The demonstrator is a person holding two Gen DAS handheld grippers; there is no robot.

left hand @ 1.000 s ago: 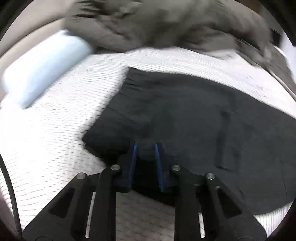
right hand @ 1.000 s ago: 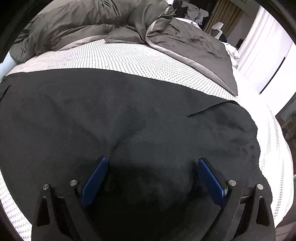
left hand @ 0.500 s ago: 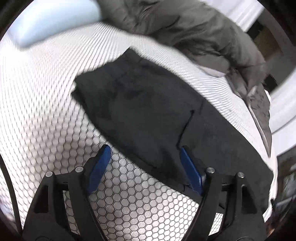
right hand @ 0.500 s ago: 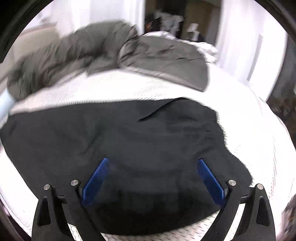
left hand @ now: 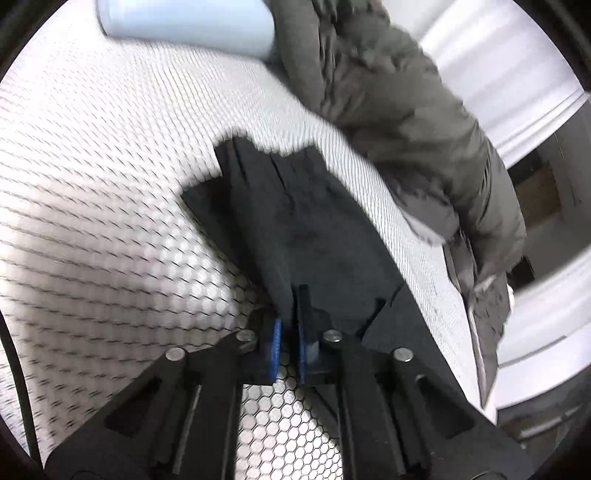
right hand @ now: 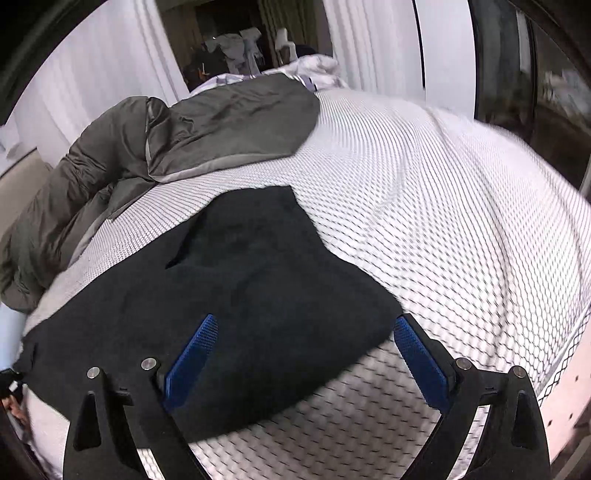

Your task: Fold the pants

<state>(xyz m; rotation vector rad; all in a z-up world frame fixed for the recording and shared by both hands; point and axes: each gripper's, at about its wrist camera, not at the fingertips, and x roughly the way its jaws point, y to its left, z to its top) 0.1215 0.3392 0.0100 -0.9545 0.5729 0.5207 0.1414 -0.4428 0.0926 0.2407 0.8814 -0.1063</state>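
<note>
Black pants (left hand: 299,221) lie spread on a white bed with a honeycomb-patterned cover (left hand: 92,184). My left gripper (left hand: 288,347) is shut on the near edge of the pants, with a fold of black cloth pinched between its blue pads. In the right wrist view the pants (right hand: 240,288) lie flat across the cover (right hand: 443,221). My right gripper (right hand: 303,339) is open and empty, hovering over the near end of the pants, its blue pads (right hand: 192,350) wide apart.
A crumpled grey duvet (left hand: 399,110) lies along the far side of the bed, also in the right wrist view (right hand: 207,122). A pale blue pillow (left hand: 184,22) lies at the far left. White curtains (right hand: 369,29) and a dark doorway stand beyond the bed.
My left gripper, open half a second ago, has closed on the pants' edge. My right gripper stayed open and swung toward the pants' end, so more bare cover shows.
</note>
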